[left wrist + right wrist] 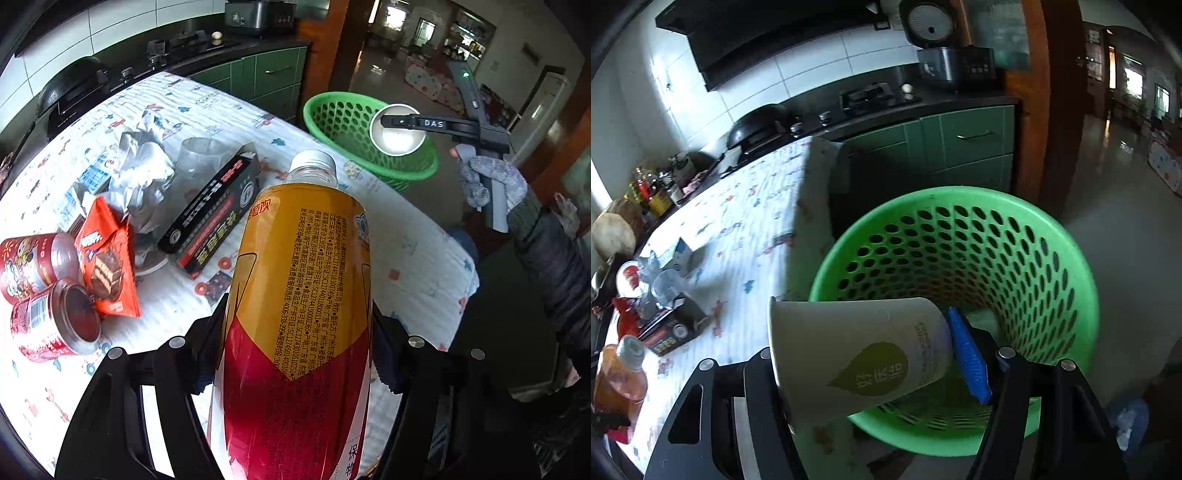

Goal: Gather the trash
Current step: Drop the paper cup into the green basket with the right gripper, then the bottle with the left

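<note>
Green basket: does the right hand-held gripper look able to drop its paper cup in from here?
Probably yes. The right hand-held gripper holds the paper cup just at the green basket's open rim, with nothing covering the mouth; a little further in should clear the rim.

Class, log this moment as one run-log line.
left tool: holds bottle | right tool: paper cup over green basket

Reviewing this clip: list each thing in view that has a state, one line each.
Left gripper: shut on the bottle.
Bottle: capped, held.
Right gripper: shut on the paper cup.
Paper cup: tipped sideways over the green basket.
Green basket: upright, beside the table.
Two red cans: lying sideways.
</note>
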The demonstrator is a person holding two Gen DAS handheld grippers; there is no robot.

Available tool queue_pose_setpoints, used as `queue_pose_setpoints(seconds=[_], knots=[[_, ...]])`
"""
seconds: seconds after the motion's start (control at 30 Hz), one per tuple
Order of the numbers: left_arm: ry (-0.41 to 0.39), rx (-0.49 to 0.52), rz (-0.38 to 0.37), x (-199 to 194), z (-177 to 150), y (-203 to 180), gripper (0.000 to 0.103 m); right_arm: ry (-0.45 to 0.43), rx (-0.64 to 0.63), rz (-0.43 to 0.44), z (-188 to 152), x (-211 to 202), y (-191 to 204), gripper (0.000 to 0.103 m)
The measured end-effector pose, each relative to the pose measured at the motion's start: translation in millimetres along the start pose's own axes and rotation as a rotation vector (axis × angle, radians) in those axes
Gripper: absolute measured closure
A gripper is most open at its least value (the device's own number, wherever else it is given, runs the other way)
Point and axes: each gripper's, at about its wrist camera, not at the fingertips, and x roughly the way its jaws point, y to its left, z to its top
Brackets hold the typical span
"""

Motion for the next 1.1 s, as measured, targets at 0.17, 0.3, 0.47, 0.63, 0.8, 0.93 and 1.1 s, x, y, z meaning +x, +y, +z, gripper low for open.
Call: queue_pose_setpoints(seconds=[0.17,0.3,0.47,0.63,0.8,0.93,1.1], knots=[[-0.034,0.003,-0.052,1.9,25.5,-16.6,0.037,0.043,0.031,-0.092,7.8,18.7,-28.9,0.021],[-0.057,0.002,-0.086,9.0,55.9,-26.9,0.037,0.058,0.024,-0.153,5.6,23.7,-42.4,0.018],[-0.058,0.016,-0.115,34.2,110.2,-42.3,0.037,0.012,0.057,-0.122,-7.7,-1.1,-53.4,0.018],[-0.005,-0.031,-0.176,81.7,167.6,-55.1,0.037,-0.076,0.037,-0.114,-29.1,-41.4,-48.8,0.015],[0.040,-0.042,-0.179,135.6,206.6,-78.0,0.037,-0.127,0.025,-0.128,-51.6,-67.9,-43.5,0.015],[0.072,-0.096,-0.209,174.4,223.9,-92.7,0.037,-0.141,0.020,-0.136,-66.8,-76.7,-40.0,0.015],[0.087,-0.131,-0.244,204.9,228.4,-109.1,0.036,-0.148,0.059,-0.135,-82.6,-82.2,-41.6,0.015]])
